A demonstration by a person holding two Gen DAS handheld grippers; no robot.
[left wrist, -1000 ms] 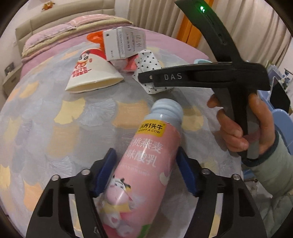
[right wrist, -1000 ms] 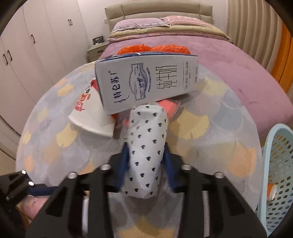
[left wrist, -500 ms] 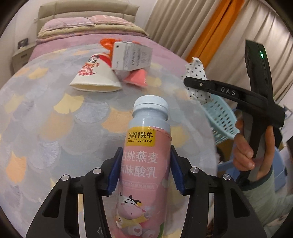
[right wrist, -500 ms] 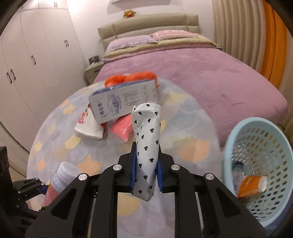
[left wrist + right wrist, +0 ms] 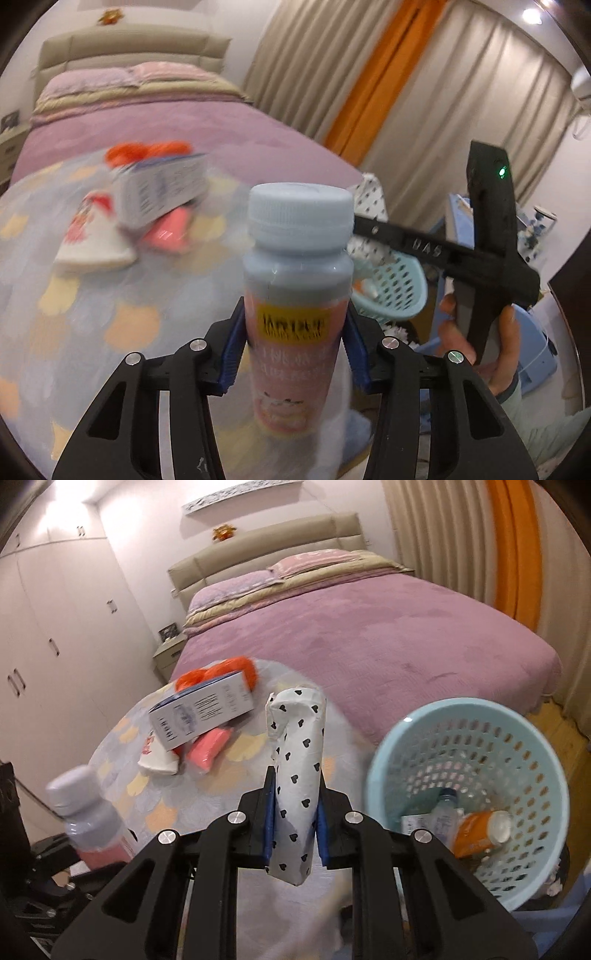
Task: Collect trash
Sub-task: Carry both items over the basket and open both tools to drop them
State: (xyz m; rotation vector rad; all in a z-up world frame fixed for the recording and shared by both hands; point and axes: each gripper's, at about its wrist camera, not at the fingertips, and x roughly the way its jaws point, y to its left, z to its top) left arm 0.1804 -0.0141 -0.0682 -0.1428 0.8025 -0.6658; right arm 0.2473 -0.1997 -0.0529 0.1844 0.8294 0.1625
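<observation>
Above the round table (image 5: 207,786), the left gripper (image 5: 293,354) clamps an upright yogurt bottle (image 5: 295,295), tilted downward. At three o'clock, the right gripper (image 5: 293,827), angled down, pinches a heart-print paper roll (image 5: 295,771) beside the blue basket (image 5: 391,760). A carton (image 5: 201,716), cup (image 5: 157,760) and pink packet (image 5: 207,749) lie at eleven o'clock, before the purple bed (image 5: 388,642).

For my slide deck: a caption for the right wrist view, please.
Right claw shut on a heart-print packet, beside the blue basket.
</observation>
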